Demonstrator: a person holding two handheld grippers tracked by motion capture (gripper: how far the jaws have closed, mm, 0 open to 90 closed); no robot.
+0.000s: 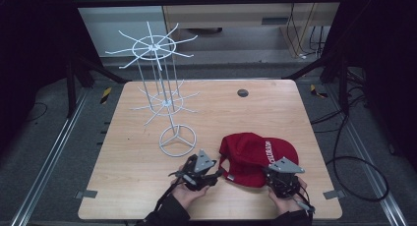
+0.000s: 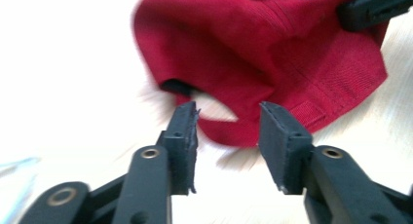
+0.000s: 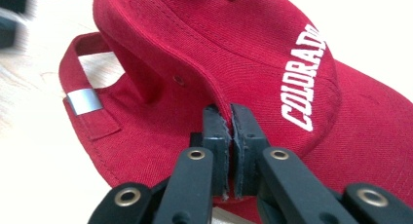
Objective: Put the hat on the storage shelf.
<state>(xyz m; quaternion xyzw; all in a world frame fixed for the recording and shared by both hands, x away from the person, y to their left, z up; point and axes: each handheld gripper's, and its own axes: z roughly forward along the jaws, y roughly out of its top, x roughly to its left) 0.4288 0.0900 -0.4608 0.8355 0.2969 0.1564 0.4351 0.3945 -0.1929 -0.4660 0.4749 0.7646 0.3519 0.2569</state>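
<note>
A red cap (image 1: 255,152) with white lettering lies on the wooden table (image 1: 275,113) near its front right. My right gripper (image 1: 273,170) is at the cap's near edge. In the right gripper view the jaws of that gripper (image 3: 230,124) are shut, pinching the cap's (image 3: 253,53) side fabric just below a seam. My left gripper (image 1: 215,175) sits left of the cap, and its jaws point at the cap. In the left gripper view the left gripper (image 2: 229,129) is open, with the cap's (image 2: 272,53) back strap (image 2: 229,131) just past its fingertips.
A white wire display rack (image 1: 167,100) with two tiers of radiating hooks stands on a ring base (image 1: 177,140) left of centre. A grey round plug (image 1: 242,93) is set in the tabletop at the back. Dark frame bars and cables surround the table.
</note>
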